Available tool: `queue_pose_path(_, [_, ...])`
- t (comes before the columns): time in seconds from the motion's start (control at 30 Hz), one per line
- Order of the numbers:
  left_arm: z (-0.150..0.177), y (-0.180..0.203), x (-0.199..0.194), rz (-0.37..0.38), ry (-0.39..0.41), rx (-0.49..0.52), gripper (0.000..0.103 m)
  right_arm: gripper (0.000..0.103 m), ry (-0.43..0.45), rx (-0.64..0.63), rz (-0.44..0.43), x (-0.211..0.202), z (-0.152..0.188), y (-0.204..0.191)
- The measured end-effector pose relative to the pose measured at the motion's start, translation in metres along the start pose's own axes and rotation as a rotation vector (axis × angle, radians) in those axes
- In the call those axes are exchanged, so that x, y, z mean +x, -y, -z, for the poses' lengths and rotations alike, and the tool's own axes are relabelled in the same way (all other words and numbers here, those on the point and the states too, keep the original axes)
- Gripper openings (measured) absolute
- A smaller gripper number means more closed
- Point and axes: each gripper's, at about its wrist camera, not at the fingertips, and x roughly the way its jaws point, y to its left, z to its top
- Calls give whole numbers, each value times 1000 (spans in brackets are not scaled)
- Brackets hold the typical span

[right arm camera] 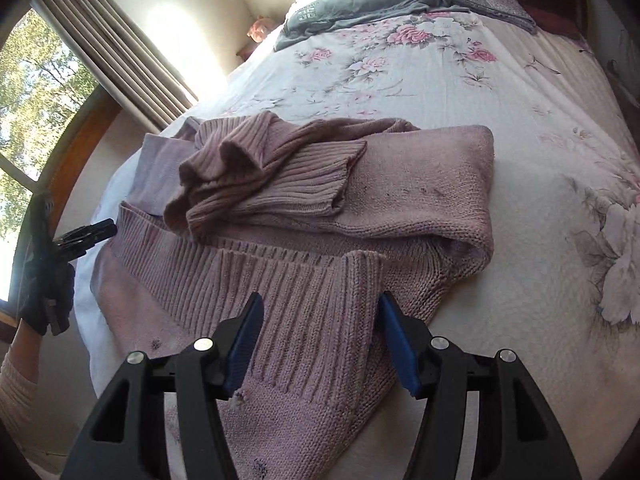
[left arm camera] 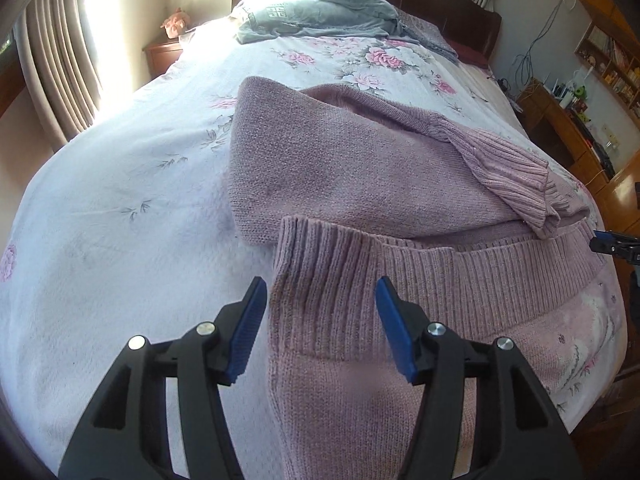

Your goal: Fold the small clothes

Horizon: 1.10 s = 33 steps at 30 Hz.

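Both grippers, left point(left arm camera: 320, 300) and right point(right arm camera: 318, 316), hover with jaws released, each straddling a ribbed hem corner of the mauve knitted sweater point(left arm camera: 360, 176) lying on the floral bed point(left arm camera: 120, 200).

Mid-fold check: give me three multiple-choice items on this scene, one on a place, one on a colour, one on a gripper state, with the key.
1. Where does the grey garment lie?
A. at the bed's far end
B. on the floor
C. on the sweater

2. What colour is the sweater?
A. green
B. mauve
C. white

3. How does the left gripper stand?
A. shut on a sleeve
B. out of view
C. open over the ribbed hem

Key:
1 A, it sits beyond the sweater near the headboard.
2 B, the knit is dusty pink-purple in both views.
3 C, its blue pads are spread apart with the hem between them.
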Motion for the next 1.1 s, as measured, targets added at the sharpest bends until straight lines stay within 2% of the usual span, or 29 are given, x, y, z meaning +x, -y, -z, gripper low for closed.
queue_pose_path(0.1, [-2, 0, 10, -19, -29, -11, 56, 60, -14, -8, 9, 6, 0, 0])
queue_pose_path(0.13, [-2, 0, 11, -14, -36, -15, 53, 60, -14, -20, 11, 6, 0, -3])
queue_pose_path(0.17, [-1, -1, 10, -13, -33, -16, 49, 56, -13, -30, 12, 6, 1, -5])
queue_pose_path(0.2, [0, 0, 9, -22, -27, -11, 42, 51, -12, -40, 7, 5, 2, -7])
queue_pose_path(0.27, [2, 2, 6, -7, -19, 3, 11, 30, -9, -69, -13, 3, 4, -12])
queue_pose_path(0.37, [5, 7, -4, 9, 16, 10, 9, 13, 16, -91, -26, -5, 6, -16])
queue_pose_path(0.4, [7, 8, -9, 22, 29, 17, 8, 12, 25, -94, -37, -9, 7, -17])
queue_pose_path(0.67, [30, 26, -72, 176, 159, 59, 8, 11, 113, -85, -165, -56, 30, -28])
queue_pose_path(0.87, [53, 24, -121, 221, 278, 65, 8, 10, 217, -59, -255, -104, 56, -33])
queue_pose_path(0.97, [46, 19, -138, 240, 339, 30, 8, 10, 274, -16, -296, -124, 55, -26])
queue_pose_path(1.1, [16, 19, -140, 271, 387, -6, 8, 9, 331, 1, -317, -142, 32, -20])
